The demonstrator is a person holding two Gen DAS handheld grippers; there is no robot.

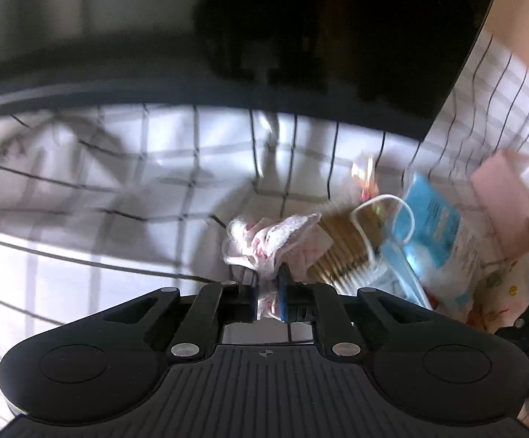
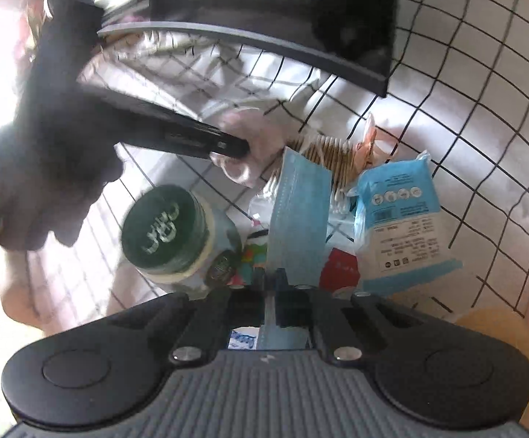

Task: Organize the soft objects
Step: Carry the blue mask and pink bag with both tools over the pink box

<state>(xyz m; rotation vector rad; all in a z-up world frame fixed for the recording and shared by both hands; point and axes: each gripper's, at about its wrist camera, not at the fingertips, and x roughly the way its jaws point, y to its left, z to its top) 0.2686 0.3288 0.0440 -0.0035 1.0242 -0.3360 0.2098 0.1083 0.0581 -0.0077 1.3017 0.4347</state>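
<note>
The pink-and-white floral cloth (image 1: 264,241) is bunched between the blue pads of the left gripper (image 1: 267,288), whose jaws are clamped together on its lower folds; it hangs over the floor of a basket lined with white fabric in a black grid (image 1: 118,182). In the right wrist view the same cloth (image 2: 240,146) shows pale pink at the tip of the left gripper's (image 2: 242,148) dark arm. Just right of the cloth lies a bundle of wooden-stemmed cotton swabs (image 1: 341,252), and beyond them a light blue face mask (image 1: 406,270) with a white ear loop. The right gripper (image 2: 271,277) has its jaws closed tight on the lower edge of that face mask (image 2: 297,219), which stands upright. Further right of the cloth is a blue-and-white packet (image 2: 399,226) printed with a row of round icons and small text too blurred to read. Nearer the camera than the cloth sits a jar with a dark green lid (image 2: 165,230) bearing raised pale lettering that cannot be read reliably. A black panel (image 2: 282,18) leans over the basket's far rim.
</note>
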